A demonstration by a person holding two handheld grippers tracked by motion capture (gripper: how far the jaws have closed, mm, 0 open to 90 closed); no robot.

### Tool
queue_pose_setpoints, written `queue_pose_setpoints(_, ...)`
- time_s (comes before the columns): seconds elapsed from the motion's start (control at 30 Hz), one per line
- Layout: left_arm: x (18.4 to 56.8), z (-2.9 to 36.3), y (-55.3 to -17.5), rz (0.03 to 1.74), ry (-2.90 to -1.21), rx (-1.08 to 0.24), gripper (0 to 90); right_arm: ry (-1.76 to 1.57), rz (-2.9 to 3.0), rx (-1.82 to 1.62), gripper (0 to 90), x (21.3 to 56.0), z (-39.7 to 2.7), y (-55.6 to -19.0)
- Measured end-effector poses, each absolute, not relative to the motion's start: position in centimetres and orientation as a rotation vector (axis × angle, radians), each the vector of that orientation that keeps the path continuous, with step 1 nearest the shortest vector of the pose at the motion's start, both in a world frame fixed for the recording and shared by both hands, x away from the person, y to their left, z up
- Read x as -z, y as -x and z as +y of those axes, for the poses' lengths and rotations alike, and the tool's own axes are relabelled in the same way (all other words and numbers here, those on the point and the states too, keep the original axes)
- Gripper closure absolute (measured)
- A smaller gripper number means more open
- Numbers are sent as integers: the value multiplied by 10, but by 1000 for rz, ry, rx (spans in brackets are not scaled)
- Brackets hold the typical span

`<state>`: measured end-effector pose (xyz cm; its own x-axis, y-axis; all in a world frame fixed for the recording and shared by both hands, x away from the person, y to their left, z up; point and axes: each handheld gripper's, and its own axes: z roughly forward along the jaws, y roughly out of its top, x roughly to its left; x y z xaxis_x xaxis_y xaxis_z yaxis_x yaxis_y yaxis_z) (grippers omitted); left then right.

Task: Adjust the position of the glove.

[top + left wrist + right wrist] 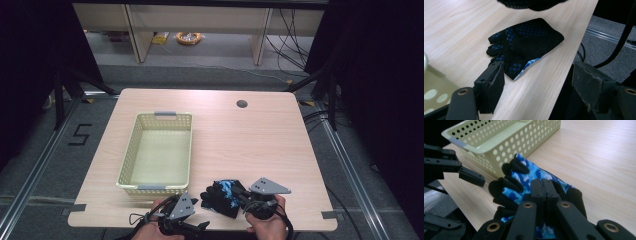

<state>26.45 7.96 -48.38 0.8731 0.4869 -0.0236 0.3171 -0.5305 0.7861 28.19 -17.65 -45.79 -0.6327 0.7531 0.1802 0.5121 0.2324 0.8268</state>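
So the right gripper (541,186), jaws together, seemingly pinches the blue-and-black camouflage fabric glove (534,182); left gripper (536,82) gapes; perforated pale-yellow plastic basket (131,150) awaits.

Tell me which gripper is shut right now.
The right gripper: its jaws are pressed together on the blue camouflage glove. The left gripper has its jaws wide apart, gripping nothing.
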Motion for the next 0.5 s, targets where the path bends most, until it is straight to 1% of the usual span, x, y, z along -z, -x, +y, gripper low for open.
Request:
queue_pose_setpoints(0.1,486,78,-264,589,-2147,-243,254,-1154,2268,-1301,897,462,-168,-282)
queue_pose_setpoints(0.13,484,78,-264,588,-2166,-209,254,-1141,2263,-1307,897,464,-165,-283)
queue_pose_setpoints(0.17,485,78,-264,590,-2154,-235,254,-1134,2271,-1291,897,465,-163,-283)
queue_pose_setpoints(0.27,485,81,-266,556,-2192,-263,254,-1137,2304,-1242,897,470,-154,-284)
queue_pose_setpoints(0.37,488,81,-266,595,-2162,-240,255,-1121,2328,-1198,897,475,-145,-285)
queue_pose_setpoints(0.4,488,82,-268,579,-2193,-264,257,-1123,2340,-1181,896,478,-142,-286)
queue_pose_setpoints(0.43,489,81,-267,609,-2177,-241,259,-1126,2347,-1179,897,480,-140,-287)
queue_pose_setpoints(0.5,490,82,-269,590,-2188,-258,268,-1116,2372,-1158,896,486,-136,-288)
